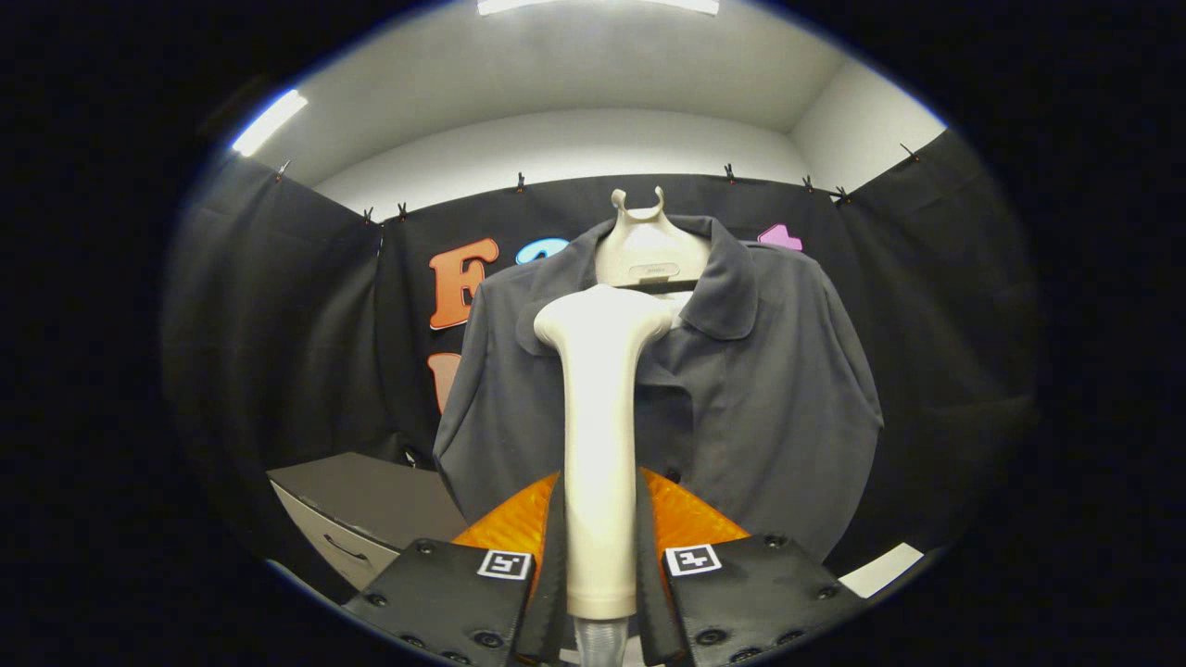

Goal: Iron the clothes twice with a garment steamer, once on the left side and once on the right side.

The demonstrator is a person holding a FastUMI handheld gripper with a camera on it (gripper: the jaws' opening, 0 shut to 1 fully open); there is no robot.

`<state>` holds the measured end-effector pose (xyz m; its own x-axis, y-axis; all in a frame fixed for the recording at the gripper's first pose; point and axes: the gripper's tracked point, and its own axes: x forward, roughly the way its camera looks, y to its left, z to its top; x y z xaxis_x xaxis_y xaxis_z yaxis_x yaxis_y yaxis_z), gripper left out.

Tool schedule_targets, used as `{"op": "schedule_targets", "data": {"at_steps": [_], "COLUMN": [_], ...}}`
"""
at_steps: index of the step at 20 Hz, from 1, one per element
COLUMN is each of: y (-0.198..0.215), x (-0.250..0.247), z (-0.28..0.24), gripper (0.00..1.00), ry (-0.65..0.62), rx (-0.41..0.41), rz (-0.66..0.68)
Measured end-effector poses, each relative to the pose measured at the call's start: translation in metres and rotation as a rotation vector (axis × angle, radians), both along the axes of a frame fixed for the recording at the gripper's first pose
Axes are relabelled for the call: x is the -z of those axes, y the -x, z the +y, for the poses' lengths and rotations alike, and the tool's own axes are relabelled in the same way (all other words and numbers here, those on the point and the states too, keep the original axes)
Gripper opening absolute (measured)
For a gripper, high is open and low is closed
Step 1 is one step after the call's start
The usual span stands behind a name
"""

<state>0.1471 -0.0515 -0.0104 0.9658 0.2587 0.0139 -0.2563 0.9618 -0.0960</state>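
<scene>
A cream-white garment steamer [600, 435] stands upright between my fingers, its handle clamped by both. My gripper [600, 528] is shut on that handle. The steamer's wide head [602, 320] points at the upper chest of a grey collared shirt [760, 389], just below the collar, near the middle and slightly to the left of the button line. The shirt hangs on a white hanger stand [649, 250] in front of the black cloth wall. I cannot tell whether the head touches the fabric.
A grey cabinet with a drawer handle [361, 519] stands low to the left of the shirt. A white flat piece [880, 570] lies low on the right. Black cloth walls close in the booth on both sides.
</scene>
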Motion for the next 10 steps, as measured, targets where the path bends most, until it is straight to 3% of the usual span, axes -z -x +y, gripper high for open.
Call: {"op": "schedule_targets", "data": {"at_steps": [10], "y": [0.012], "x": [0.067], "z": [-0.012], "gripper": [0.39], "ry": [0.025], "rx": [0.014], "rz": [0.116]}}
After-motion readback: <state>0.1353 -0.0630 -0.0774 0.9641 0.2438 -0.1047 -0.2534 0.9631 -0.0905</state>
